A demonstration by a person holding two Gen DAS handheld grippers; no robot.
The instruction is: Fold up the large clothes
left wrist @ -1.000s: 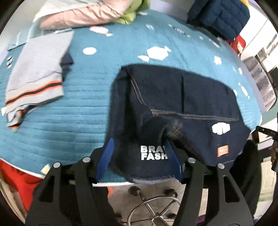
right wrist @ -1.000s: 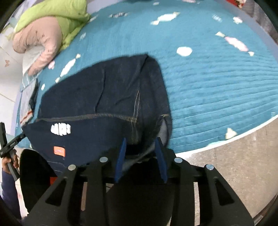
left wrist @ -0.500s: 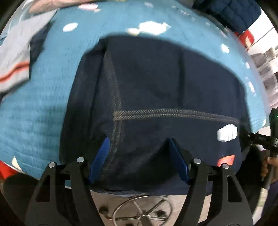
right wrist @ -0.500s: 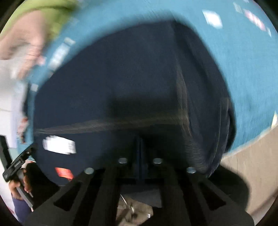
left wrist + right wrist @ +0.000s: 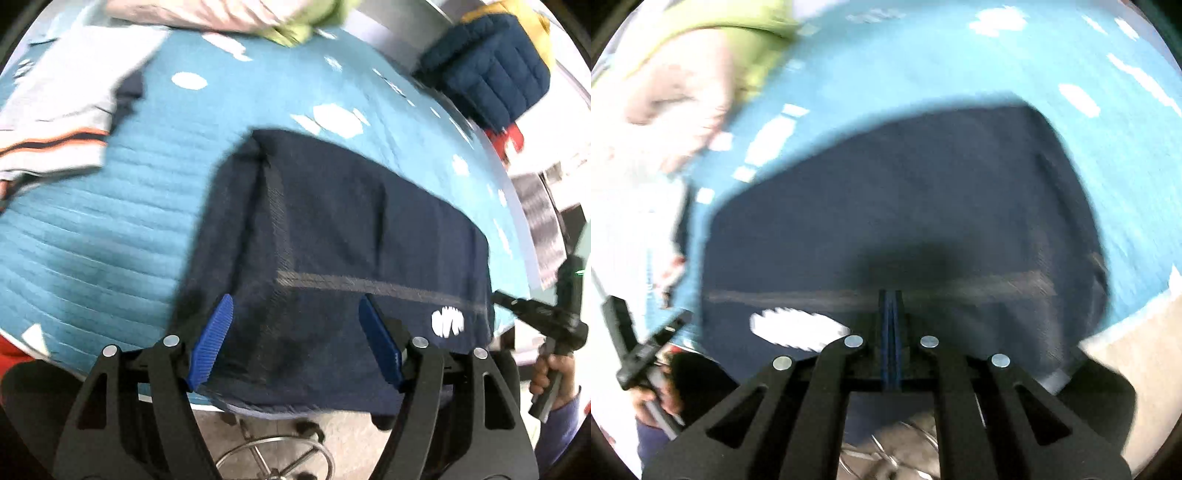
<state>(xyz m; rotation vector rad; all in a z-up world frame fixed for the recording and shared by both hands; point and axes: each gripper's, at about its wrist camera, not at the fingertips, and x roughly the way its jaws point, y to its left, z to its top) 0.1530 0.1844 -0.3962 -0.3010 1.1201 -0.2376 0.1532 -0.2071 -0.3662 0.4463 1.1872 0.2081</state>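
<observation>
Hovering over the near hem of the folded dark jeans (image 5: 332, 258), the left gripper (image 5: 295, 339) has its blue pads spread, having just been opening, with the cloth under but not pinched. The right gripper (image 5: 891, 328) shows its pads pressed together over the same garment; whether a fold is nipped between them I cannot tell. The jeans lie on the teal quilt (image 5: 110, 229), likely laid flat for folding. At twelve o'clock, a pink-and-green jacket (image 5: 258, 18); at two, a navy puffer (image 5: 491, 74).

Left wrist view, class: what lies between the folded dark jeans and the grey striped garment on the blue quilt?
Nothing: in the left wrist view only bare blue quilt separates the jeans from the grey striped garment.
</observation>
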